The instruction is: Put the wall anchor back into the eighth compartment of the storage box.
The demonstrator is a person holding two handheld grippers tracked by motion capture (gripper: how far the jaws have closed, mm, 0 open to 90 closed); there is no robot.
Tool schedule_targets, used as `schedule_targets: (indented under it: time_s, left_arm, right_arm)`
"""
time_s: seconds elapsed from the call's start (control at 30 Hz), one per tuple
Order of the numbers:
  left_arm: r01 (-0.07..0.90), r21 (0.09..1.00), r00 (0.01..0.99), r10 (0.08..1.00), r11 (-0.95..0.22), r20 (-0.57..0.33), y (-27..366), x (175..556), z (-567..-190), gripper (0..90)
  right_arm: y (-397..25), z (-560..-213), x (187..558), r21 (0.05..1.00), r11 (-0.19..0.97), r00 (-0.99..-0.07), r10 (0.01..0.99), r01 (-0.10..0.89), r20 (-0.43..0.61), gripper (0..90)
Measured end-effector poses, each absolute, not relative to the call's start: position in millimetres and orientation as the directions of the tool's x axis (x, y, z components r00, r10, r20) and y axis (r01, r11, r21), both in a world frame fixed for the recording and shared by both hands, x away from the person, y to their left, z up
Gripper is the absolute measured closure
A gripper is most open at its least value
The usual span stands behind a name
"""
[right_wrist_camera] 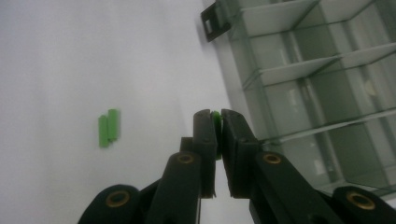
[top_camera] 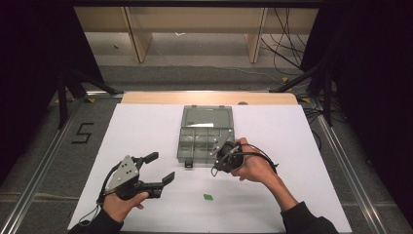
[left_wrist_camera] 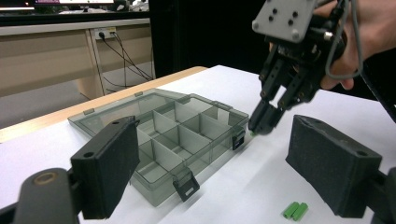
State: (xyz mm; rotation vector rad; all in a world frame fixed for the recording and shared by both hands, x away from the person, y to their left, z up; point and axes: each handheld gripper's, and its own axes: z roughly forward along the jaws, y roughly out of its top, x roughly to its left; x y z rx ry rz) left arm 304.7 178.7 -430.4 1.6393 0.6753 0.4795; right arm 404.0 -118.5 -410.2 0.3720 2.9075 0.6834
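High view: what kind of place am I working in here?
Probably a lab recording bay, not a home: a white-covered table framed by black curtains, metal floor rails, a taped floor marking and loose cables behind.

A small green piece (right_wrist_camera: 215, 115) sits pinched between the right gripper's (right_wrist_camera: 215, 122) jaws beside the open clear organizer box (right_wrist_camera: 322, 93).

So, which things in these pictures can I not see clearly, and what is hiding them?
- Green piece in the right gripper: the shut jaws cover nearly all of it in the right gripper view, so its shape is unclear.
- Green pieces on the table: too small in the high view to count.
- Organizer box: the left gripper hides its near left corner in the left gripper view.
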Motion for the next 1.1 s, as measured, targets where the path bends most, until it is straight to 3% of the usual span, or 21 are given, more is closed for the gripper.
schedule_targets:
  time_s: [1.1]
  left_arm:
    - [0.153, 0.983, 0.745, 0.666, -0.098, -0.050, 179.4, 305.0, -430.0, 16.1]
  right_arm:
    - [-144.3, -412.3, 446.5, 0.499, 0.817, -0.893, 0.418, 0.290, -0.165, 84.8]
